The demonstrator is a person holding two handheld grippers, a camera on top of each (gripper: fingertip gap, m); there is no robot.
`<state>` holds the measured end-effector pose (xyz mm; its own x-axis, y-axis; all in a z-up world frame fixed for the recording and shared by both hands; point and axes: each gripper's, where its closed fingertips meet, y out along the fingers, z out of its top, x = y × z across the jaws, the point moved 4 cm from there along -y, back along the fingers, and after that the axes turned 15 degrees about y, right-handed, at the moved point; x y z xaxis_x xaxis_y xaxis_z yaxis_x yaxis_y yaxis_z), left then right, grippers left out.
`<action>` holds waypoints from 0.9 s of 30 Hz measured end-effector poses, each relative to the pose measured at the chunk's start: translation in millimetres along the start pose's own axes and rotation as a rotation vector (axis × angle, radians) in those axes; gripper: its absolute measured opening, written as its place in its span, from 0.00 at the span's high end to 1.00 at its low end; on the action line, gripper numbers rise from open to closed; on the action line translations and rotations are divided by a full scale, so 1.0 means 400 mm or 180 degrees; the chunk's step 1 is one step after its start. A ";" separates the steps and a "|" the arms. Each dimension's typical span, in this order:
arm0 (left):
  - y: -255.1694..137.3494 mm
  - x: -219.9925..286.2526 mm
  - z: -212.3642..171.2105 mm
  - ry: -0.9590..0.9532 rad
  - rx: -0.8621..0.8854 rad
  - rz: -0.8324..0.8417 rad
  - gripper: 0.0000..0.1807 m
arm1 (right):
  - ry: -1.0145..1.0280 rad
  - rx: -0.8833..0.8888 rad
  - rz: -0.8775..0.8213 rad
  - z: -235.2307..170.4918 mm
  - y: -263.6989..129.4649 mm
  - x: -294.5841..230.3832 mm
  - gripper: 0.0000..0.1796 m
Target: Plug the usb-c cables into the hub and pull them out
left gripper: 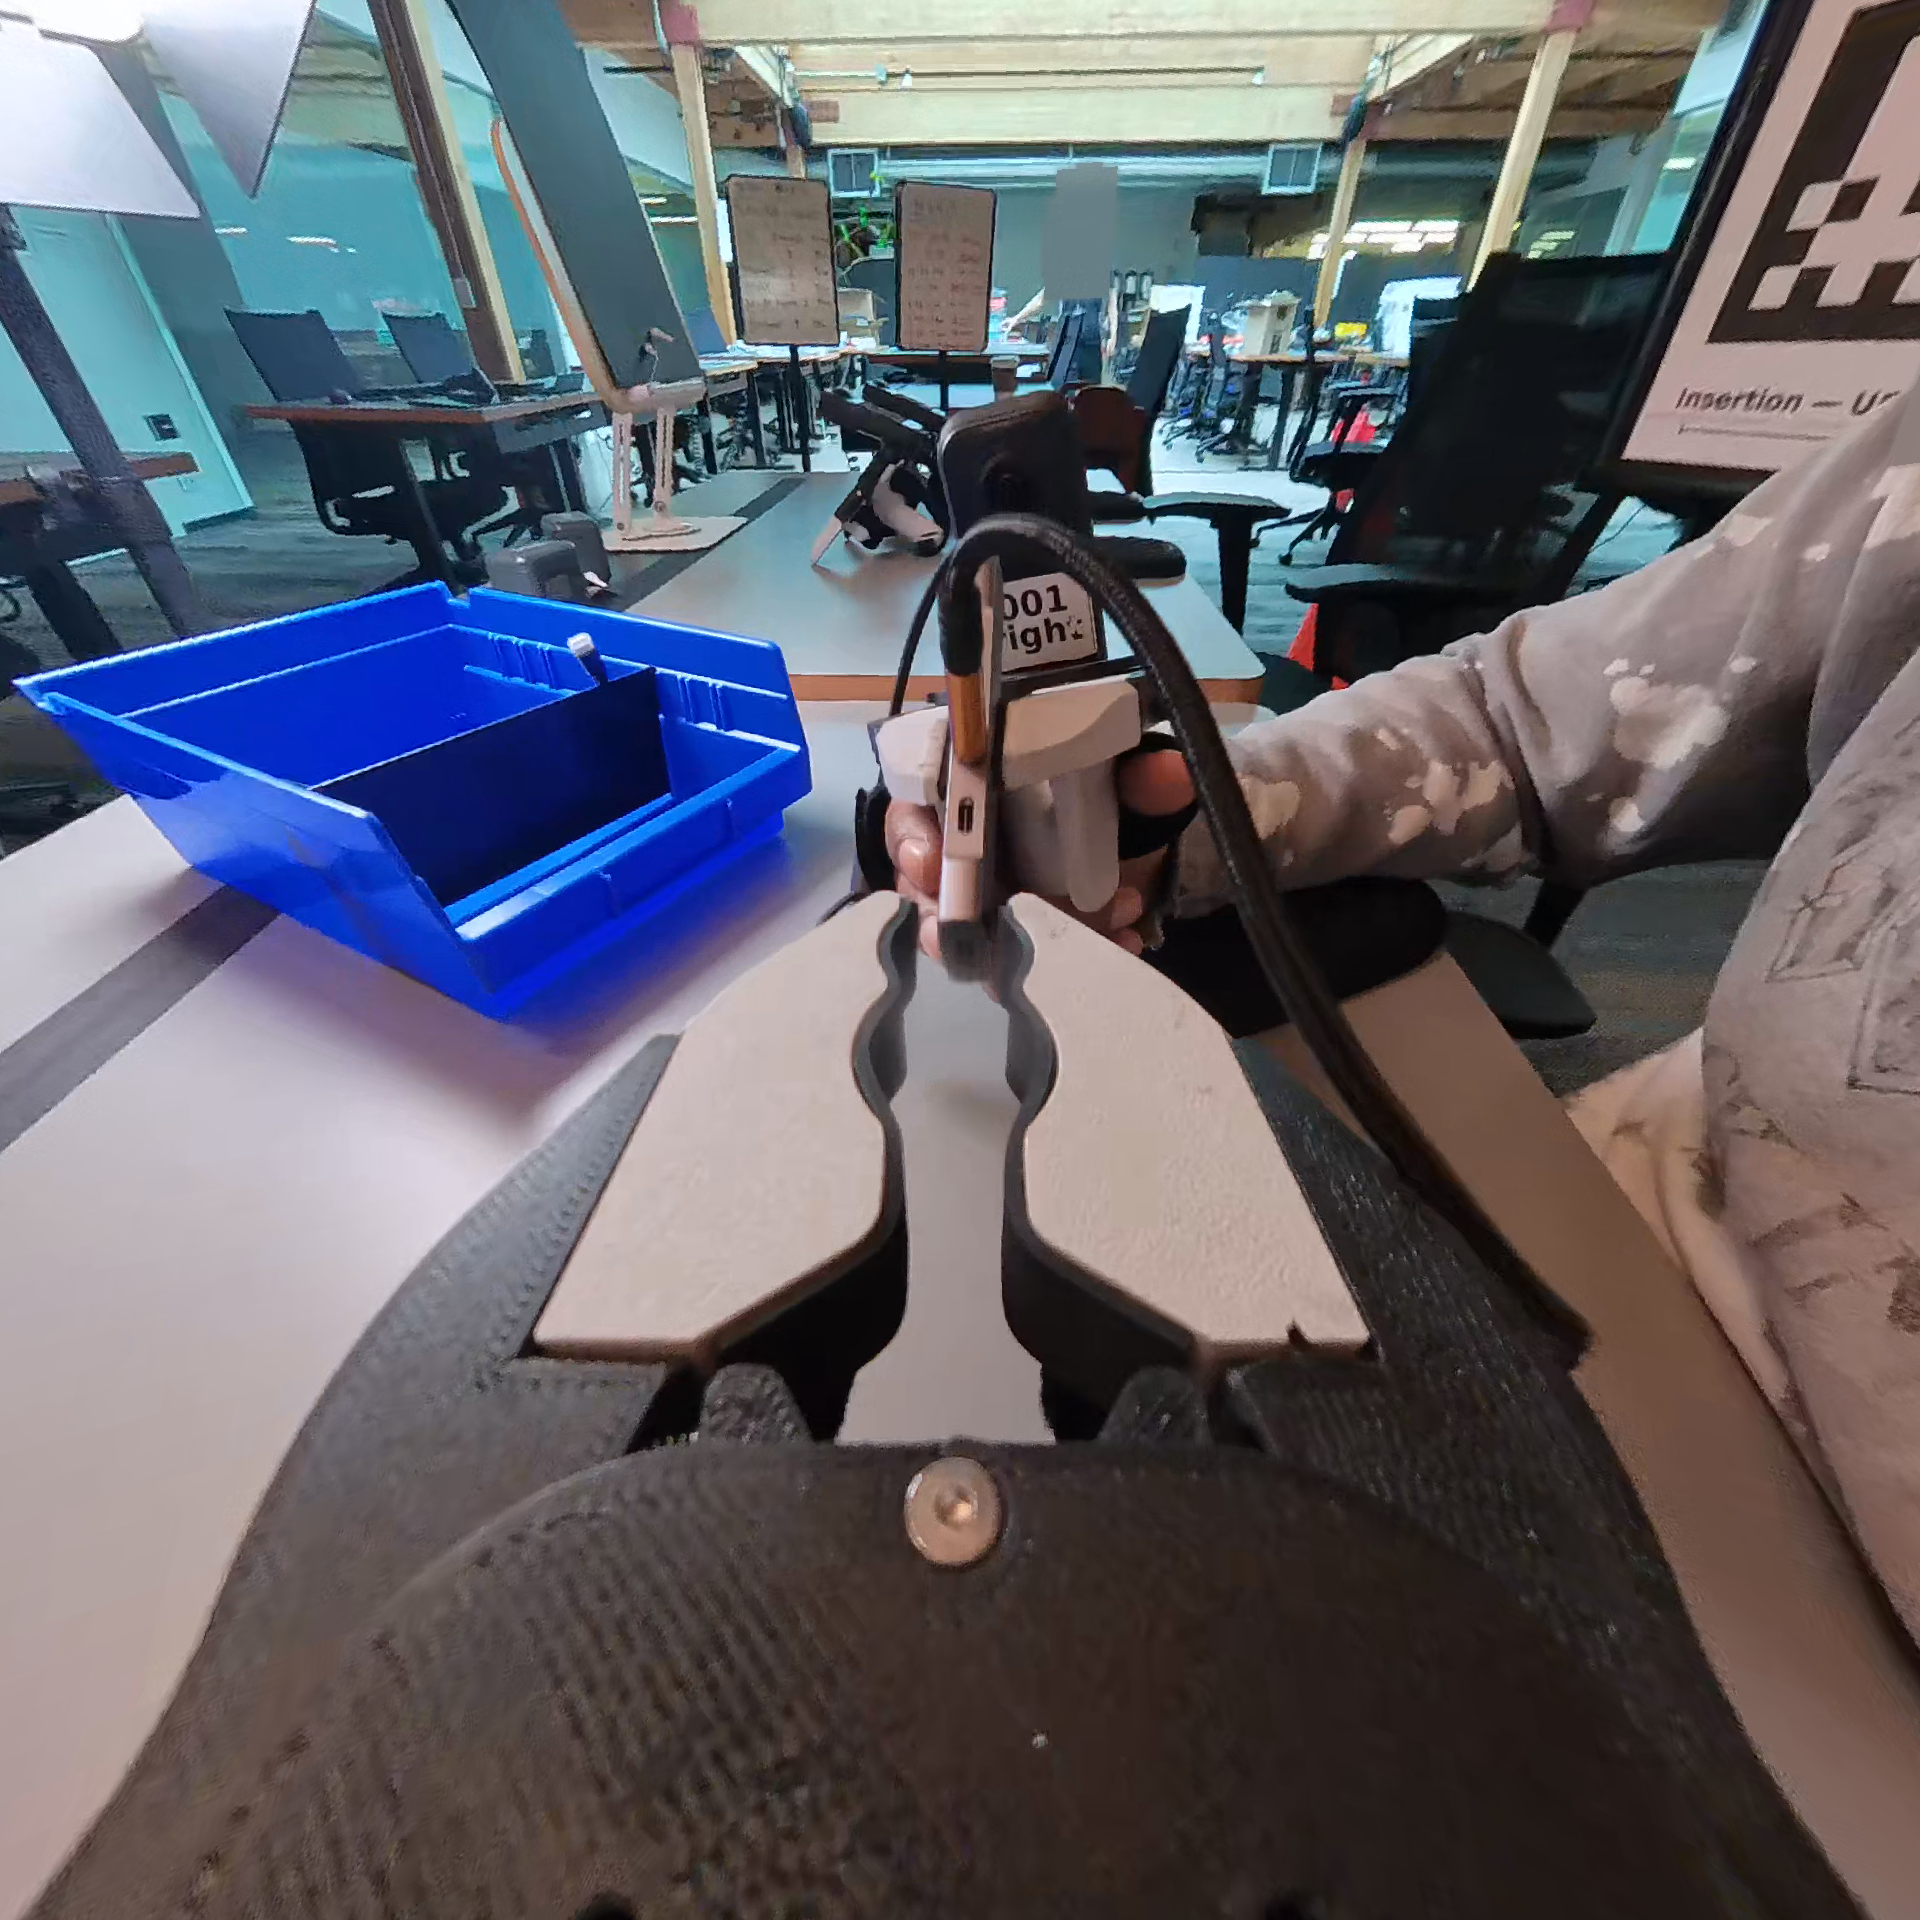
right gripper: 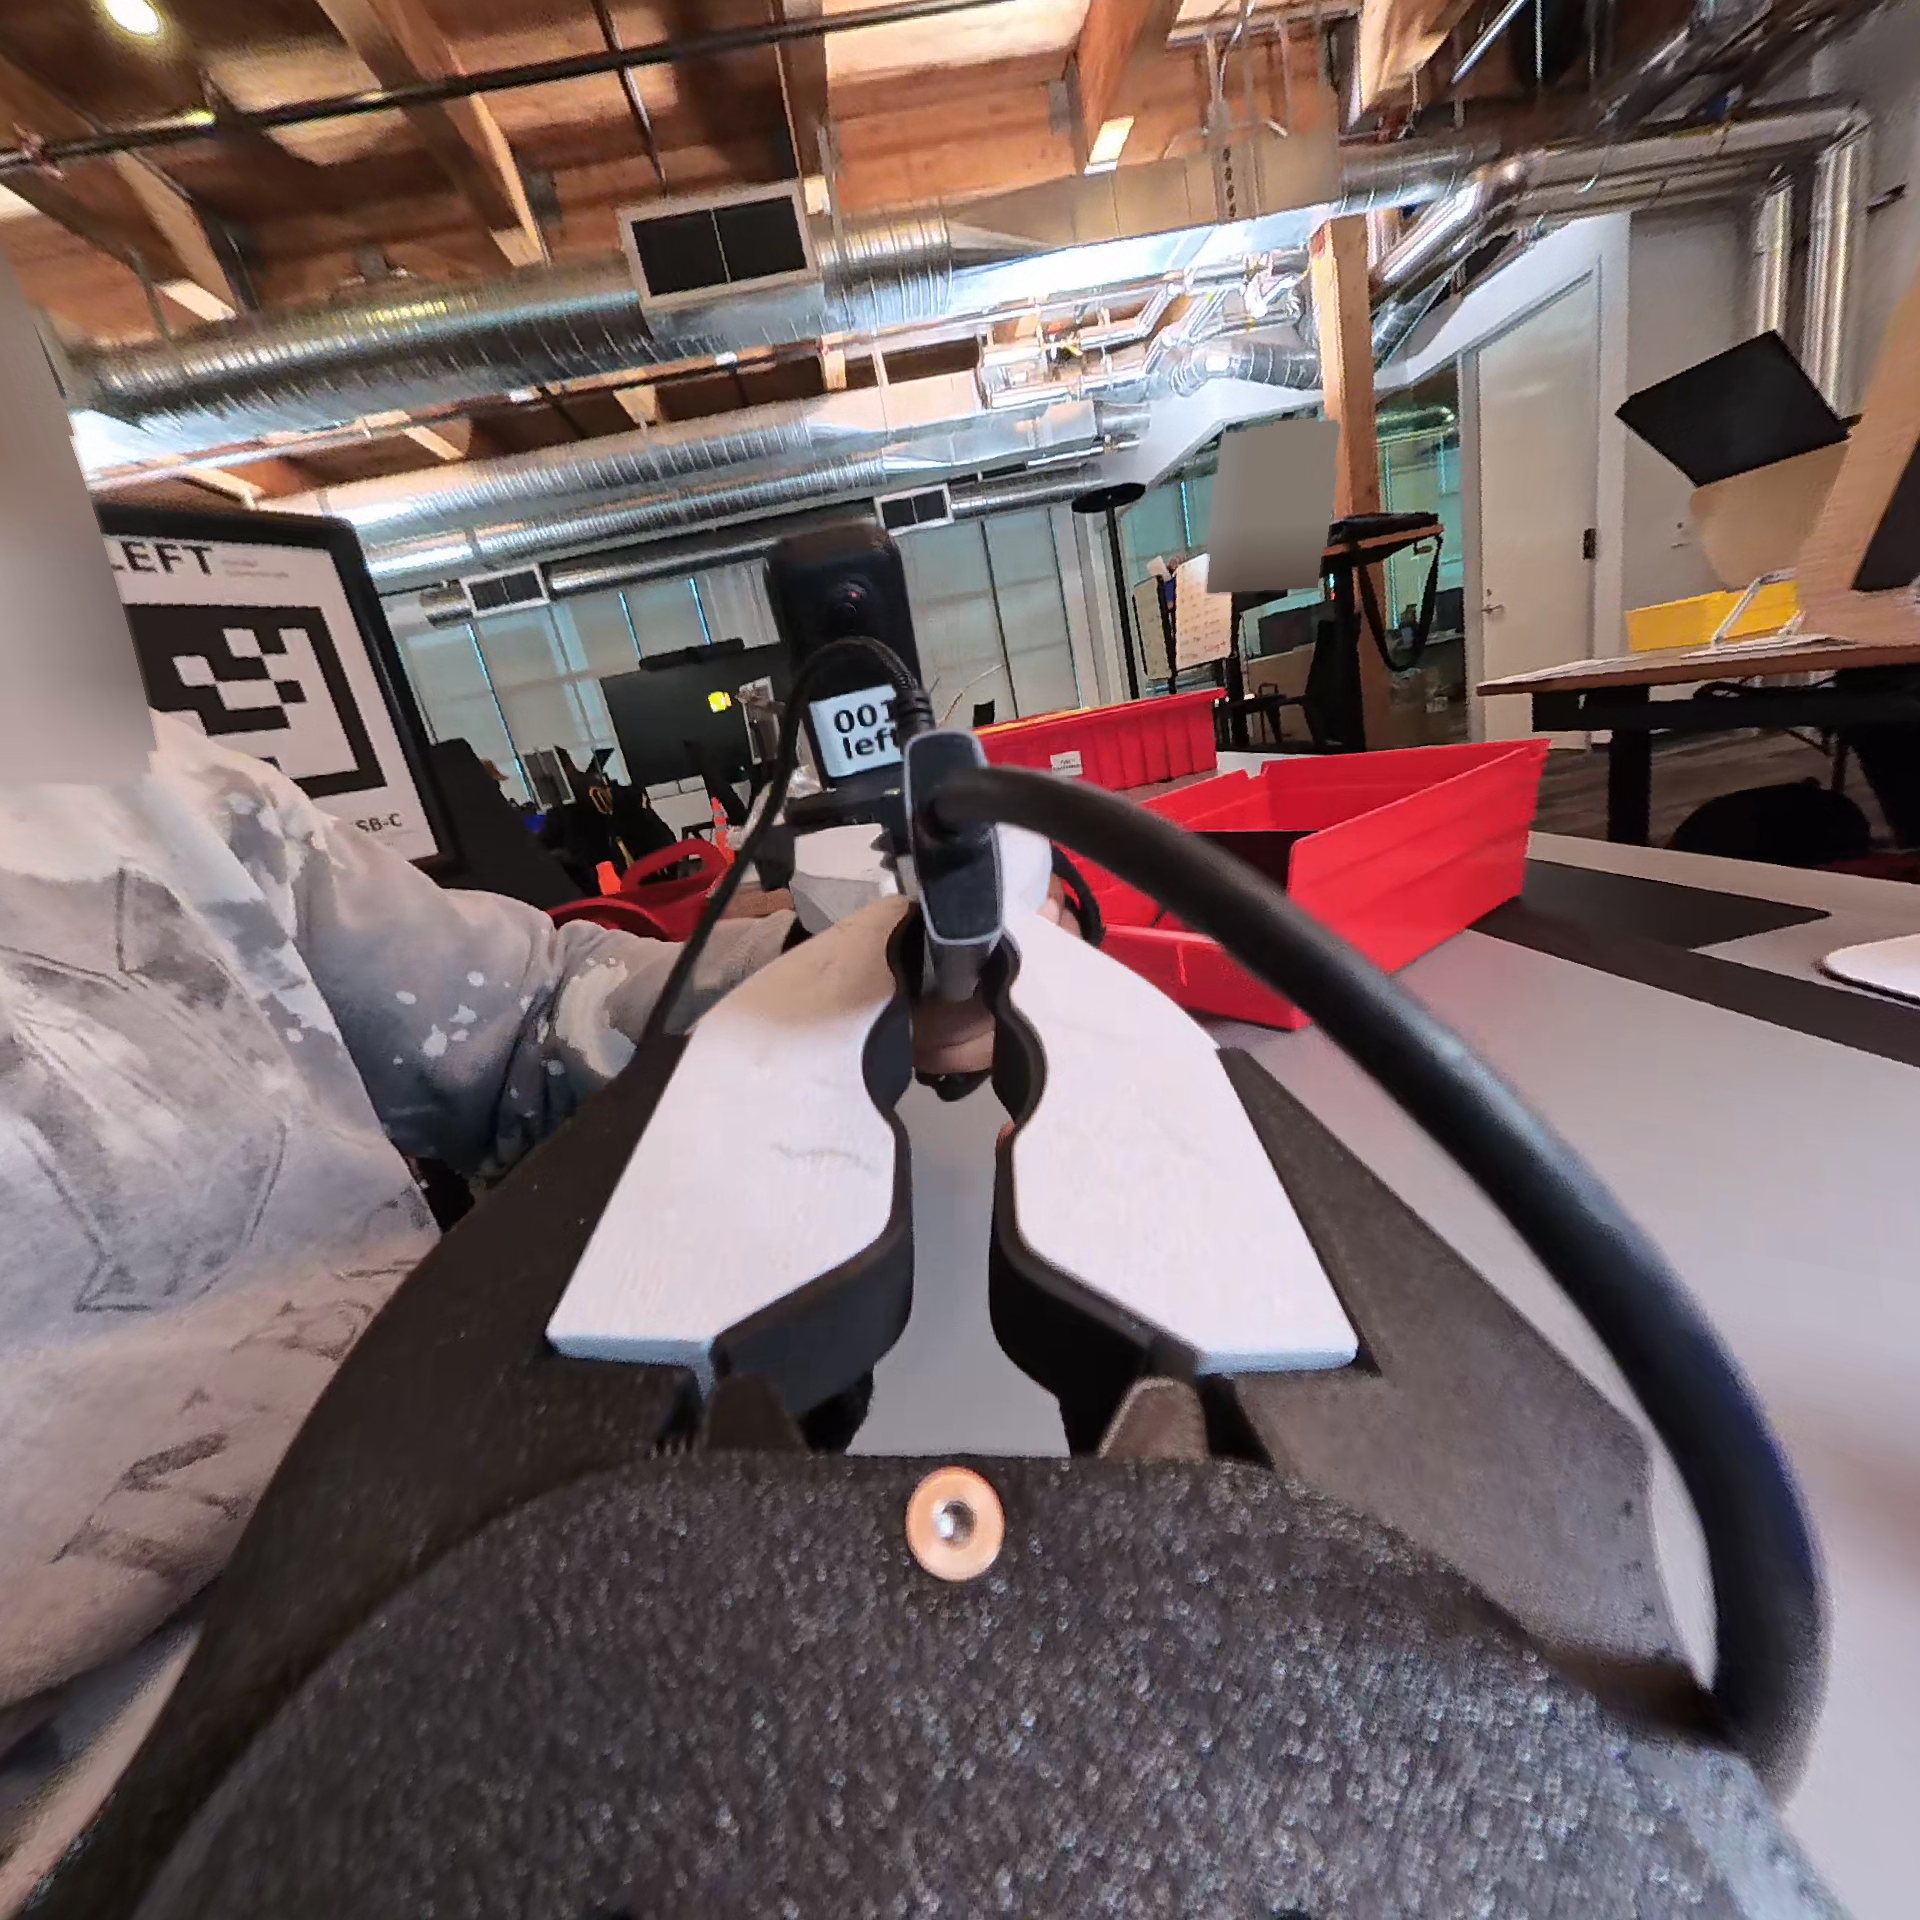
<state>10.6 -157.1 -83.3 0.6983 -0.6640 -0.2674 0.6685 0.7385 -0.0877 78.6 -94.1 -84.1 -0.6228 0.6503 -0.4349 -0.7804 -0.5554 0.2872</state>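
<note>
In the left wrist view my left gripper [left gripper: 961, 940] is shut on the lower end of a slim grey hub [left gripper: 961, 831], held upright above the table. A copper-coloured usb-c plug [left gripper: 968, 717] sits at the hub's upper end. Its thick black cable [left gripper: 1195, 748] arcs over to the right. The right gripper [left gripper: 1039, 738] faces me just behind it, its fingers either side of that plug. In the right wrist view my right gripper [right gripper: 951, 987] is shut on the near end of the grey plug-and-hub piece [right gripper: 951, 883]. A thick black cable [right gripper: 1403, 1039] curves off right.
A blue bin [left gripper: 436, 790] with a dark divider stands on the grey table [left gripper: 260, 1195] to the left, and a silver plug [left gripper: 580, 646] sticks up in it. Red bins [right gripper: 1382, 852] lie beyond the right gripper. The person's grey sleeve [left gripper: 1507, 748] is close by. The grippers are tip to tip, or close to it.
</note>
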 end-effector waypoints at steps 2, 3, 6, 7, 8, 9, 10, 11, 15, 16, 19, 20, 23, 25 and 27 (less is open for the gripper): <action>0.013 0.008 -0.007 0.0120 -0.0150 0.0026 0.90 | -0.0060 -0.0062 0.0003 -0.013 0.010 -0.006 0.94; 0.017 0.012 -0.010 0.0173 -0.0191 0.0035 0.90 | -0.0065 -0.0068 -0.0006 -0.017 0.013 -0.006 0.94; 0.019 0.018 -0.015 0.0189 -0.0270 0.0016 0.94 | -0.0062 -0.0115 -0.0017 -0.021 0.015 -0.002 0.94; 0.017 0.018 -0.016 0.0196 -0.0292 -0.0003 0.94 | -0.0069 -0.0124 -0.0020 -0.022 0.015 -0.002 0.94; 0.016 0.018 -0.017 0.0206 -0.0304 -0.0020 0.94 | -0.0063 -0.0143 -0.0030 -0.023 0.016 -0.001 0.93; 0.014 0.017 -0.017 0.0208 -0.0316 -0.0038 0.94 | -0.0048 -0.0170 -0.0043 -0.023 0.016 0.000 0.93; 0.011 0.017 -0.019 0.0202 -0.0322 -0.0065 0.95 | -0.0031 -0.0161 -0.0040 -0.021 0.014 0.001 0.93; 0.008 0.018 -0.019 0.0193 -0.0311 -0.0112 0.95 | -0.0012 -0.0143 -0.0025 -0.016 0.012 0.001 0.92; 0.006 0.031 -0.023 0.0138 -0.0360 -0.0351 0.95 | -0.0193 -0.0372 0.0005 -0.030 0.012 -0.013 0.90; 0.009 0.037 -0.025 0.0154 -0.0390 -0.0393 0.95 | -0.0239 -0.0422 0.0042 -0.036 0.014 -0.020 0.93; 0.013 0.041 -0.028 0.0108 -0.0367 -0.0450 0.95 | -0.0354 -0.0483 -0.0005 -0.038 0.015 -0.024 0.94; 0.014 0.039 -0.028 0.0081 -0.0349 -0.0458 0.95 | -0.0385 -0.0471 -0.0022 -0.035 0.015 -0.024 0.94; 0.003 0.021 -0.021 0.0169 -0.0390 -0.0362 0.92 | -0.0316 -0.0366 -0.0049 -0.021 0.008 -0.014 0.95; -0.020 -0.005 -0.018 0.0190 -0.0459 -0.0245 0.89 | -0.0310 -0.0276 -0.0118 -0.008 0.000 -0.007 0.95; -0.061 -0.047 -0.023 0.0260 -0.0638 -0.0020 0.87 | -0.0386 -0.0185 -0.0181 0.010 -0.009 -0.007 0.95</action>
<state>-21.2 -161.3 -84.9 0.6658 -0.6629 -0.3423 0.6030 0.7483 -0.2764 82.9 -91.8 -80.3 -0.5824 0.7375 -0.3419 -0.8124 -0.5425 0.2136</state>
